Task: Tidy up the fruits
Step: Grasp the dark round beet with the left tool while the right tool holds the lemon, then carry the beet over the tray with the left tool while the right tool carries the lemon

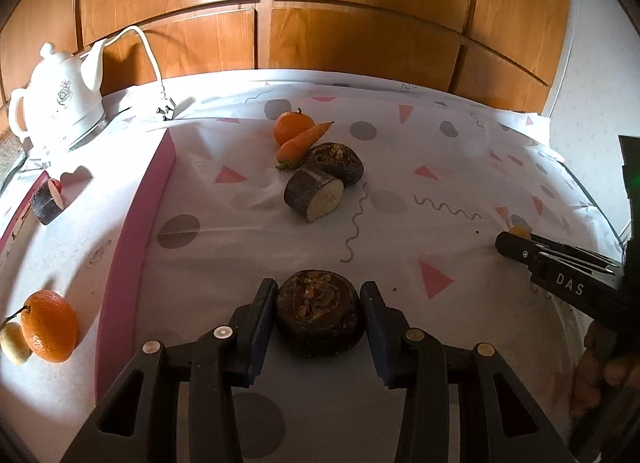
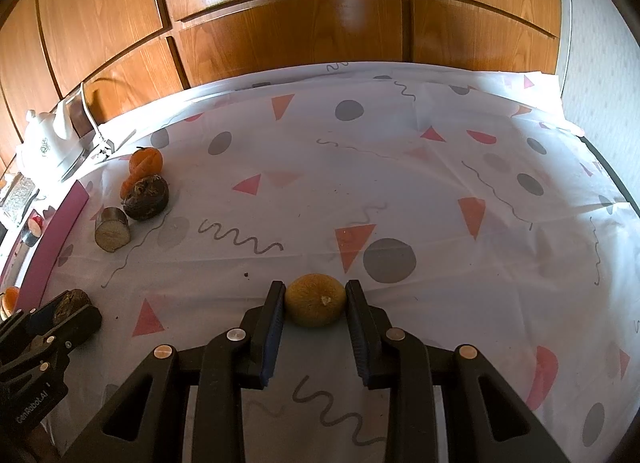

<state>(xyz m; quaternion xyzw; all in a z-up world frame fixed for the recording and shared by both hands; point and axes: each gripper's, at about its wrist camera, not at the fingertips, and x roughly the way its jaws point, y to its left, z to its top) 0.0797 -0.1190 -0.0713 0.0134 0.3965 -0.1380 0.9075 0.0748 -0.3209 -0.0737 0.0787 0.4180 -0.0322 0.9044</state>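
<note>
My left gripper (image 1: 319,285) is shut on a dark brown round root piece (image 1: 318,315) that rests on the patterned tablecloth (image 1: 400,203); both pads touch its sides. It also shows at the left edge of the right wrist view, left gripper (image 2: 68,305) around the same piece (image 2: 72,299). My right gripper (image 2: 315,285) is shut on a small yellow-brown round fruit (image 2: 316,305) lying on the cloth. In the left wrist view the right gripper (image 1: 508,237) sits far right, the fruit (image 1: 519,231) barely showing at its tips.
Mid-table lie an orange (image 1: 290,125), a carrot (image 1: 304,141), a dark root top (image 1: 336,161) and a cut dark root piece (image 1: 314,193). Left of a pink band (image 1: 132,243) lie an orange (image 1: 50,325), a yellowish fruit (image 1: 14,343) and a dark cut piece (image 1: 48,203). A white kettle (image 1: 56,103) stands back left.
</note>
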